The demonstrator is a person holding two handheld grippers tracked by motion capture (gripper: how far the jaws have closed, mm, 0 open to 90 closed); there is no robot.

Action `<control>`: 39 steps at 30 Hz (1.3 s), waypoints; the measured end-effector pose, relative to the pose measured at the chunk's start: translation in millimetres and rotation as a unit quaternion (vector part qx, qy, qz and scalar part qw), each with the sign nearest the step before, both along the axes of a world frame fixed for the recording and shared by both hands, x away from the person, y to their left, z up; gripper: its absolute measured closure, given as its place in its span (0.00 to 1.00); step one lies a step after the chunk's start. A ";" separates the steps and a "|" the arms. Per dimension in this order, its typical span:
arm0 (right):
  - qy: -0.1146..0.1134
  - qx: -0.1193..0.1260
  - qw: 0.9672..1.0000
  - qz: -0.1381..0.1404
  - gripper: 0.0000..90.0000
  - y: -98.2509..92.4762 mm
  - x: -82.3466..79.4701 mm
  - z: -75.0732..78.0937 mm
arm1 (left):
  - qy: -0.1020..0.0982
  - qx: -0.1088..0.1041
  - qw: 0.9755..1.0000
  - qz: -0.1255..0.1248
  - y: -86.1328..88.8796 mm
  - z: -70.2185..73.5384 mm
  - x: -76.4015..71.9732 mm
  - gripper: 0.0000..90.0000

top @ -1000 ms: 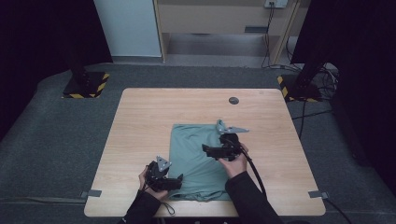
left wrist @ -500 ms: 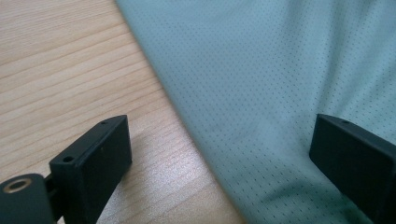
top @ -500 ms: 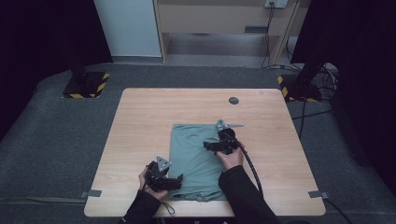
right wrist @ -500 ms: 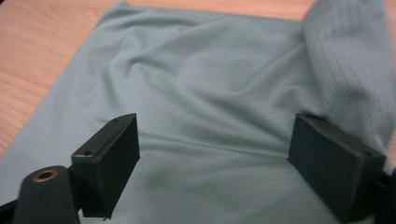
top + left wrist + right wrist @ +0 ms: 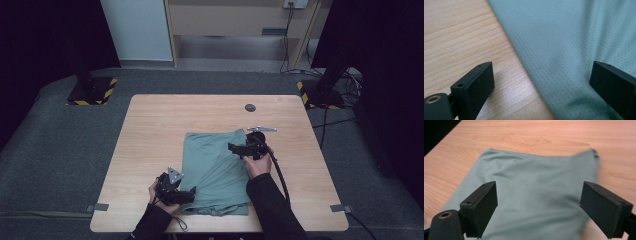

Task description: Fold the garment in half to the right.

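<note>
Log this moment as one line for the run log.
cloth: folded, flat on table | left tool: open, astride cloth's left edge | right tool: open, above cloth's far right part

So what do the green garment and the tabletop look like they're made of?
Green garment: likely a thin synthetic sports mesh, matte; rows of tiny pinholes and soft folds show close up. Tabletop: light wood or wood-look laminate, smooth with a faint sheen; straight grain lines are visible.
</note>
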State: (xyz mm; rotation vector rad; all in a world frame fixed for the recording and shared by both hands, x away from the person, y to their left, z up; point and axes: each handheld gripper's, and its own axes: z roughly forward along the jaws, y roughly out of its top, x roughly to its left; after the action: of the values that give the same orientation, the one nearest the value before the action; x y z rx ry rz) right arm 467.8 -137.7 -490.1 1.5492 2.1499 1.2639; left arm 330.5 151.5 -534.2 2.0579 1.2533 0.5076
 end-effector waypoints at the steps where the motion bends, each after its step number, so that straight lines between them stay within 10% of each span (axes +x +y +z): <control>1: -0.003 0.000 1.000 0.003 0.16 5.1 1.8 0.7 | 0.000 0.000 1.000 0.000 0.0 0.0 0.0 0.05; 9: 0.060 0.004 0.998 0.012 0.17 29.2 38.6 -25.7 | 0.000 -0.001 1.000 -0.001 0.2 -0.1 0.0 0.05; 19: 0.033 -0.010 0.999 -0.035 0.16 -1.3 43.6 -24.5 | 0.003 -0.002 1.000 -0.007 1.2 1.1 0.5 0.06; 22: 0.011 -0.002 1.000 -0.019 0.16 -16.6 31.4 -10.7 | 0.022 0.000 1.000 -0.013 2.6 7.5 2.5 0.10; 28: -0.040 -0.040 0.997 0.055 0.14 -38.9 -21.3 12.5 | -0.008 -0.035 0.999 -0.007 15.6 32.4 18.3 0.12; 39: -0.048 -0.067 0.986 0.147 0.12 -24.1 -90.0 4.8 | -0.018 -0.028 0.998 -0.044 13.5 37.7 98.9 0.19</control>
State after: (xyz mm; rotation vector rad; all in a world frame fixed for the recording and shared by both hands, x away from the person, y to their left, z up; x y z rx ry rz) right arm 377.8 -161.8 -485.3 1.1271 2.4094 1.2173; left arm 429.4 165.0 -496.5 2.0385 1.1374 0.4622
